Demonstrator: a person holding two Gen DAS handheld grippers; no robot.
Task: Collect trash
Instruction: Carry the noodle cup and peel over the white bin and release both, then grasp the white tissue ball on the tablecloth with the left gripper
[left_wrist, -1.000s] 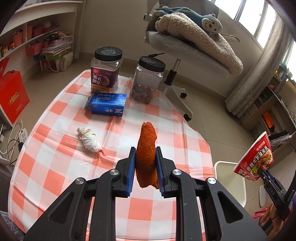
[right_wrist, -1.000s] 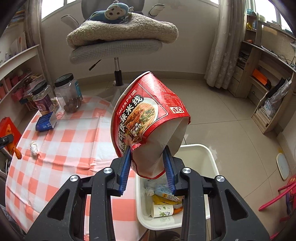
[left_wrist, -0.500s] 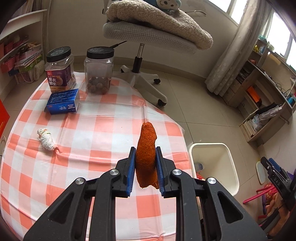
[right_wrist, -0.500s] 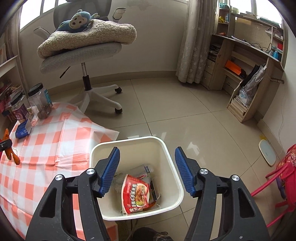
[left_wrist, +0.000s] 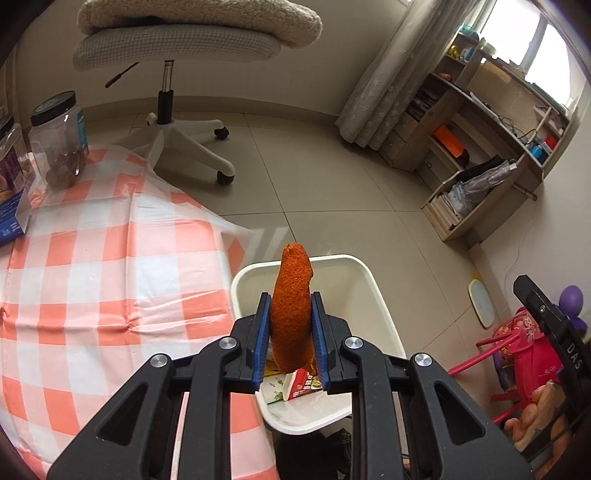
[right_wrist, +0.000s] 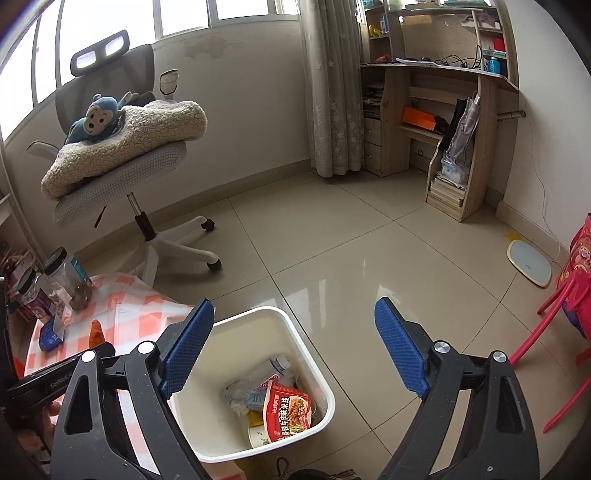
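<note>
Filling the far side of the room, a desk (right_wrist: 439, 96) with shelves stands by the curtain (right_wrist: 328, 85), and an office chair (right_wrist: 122, 166) carries a folded blanket (right_wrist: 122, 147) with a blue monkey toy (right_wrist: 94, 120) on top. Nearer, the surface (left_wrist: 92, 266) wears an orange-and-white checked cloth; two black-lidded jars (left_wrist: 59, 140) and a blue box (left_wrist: 11, 218) sit at its far left edge.

A white bin (right_wrist: 314, 373) stands on the tiled floor, touching or just beside the surface's edge. Inside lie a red noodle wrapper (right_wrist: 288, 410), a crumpled clear packet (right_wrist: 255, 384), a paper cup (right_wrist: 258, 437) and some yellow scrap, all piled together at the bottom.

The left claw (left_wrist: 290, 332) is pinching an orange peel (left_wrist: 291, 306) between its blue pads (left_wrist: 260, 339). The peel stands upright, its tip pointing away from the camera, held in the air over the near rim of the bin, above the trash already there. In the right wrist view the same peel (right_wrist: 96, 332) shows small at the left, over the cloth's edge.

The right claw (right_wrist: 293, 347) is spread wide with nothing between its pads (right_wrist: 188, 343), hanging above the bin and the floor just beyond it. A pink child's chair (right_wrist: 565, 321) stands well apart at the right, near a flat scale (right_wrist: 528, 264) by the wall.
</note>
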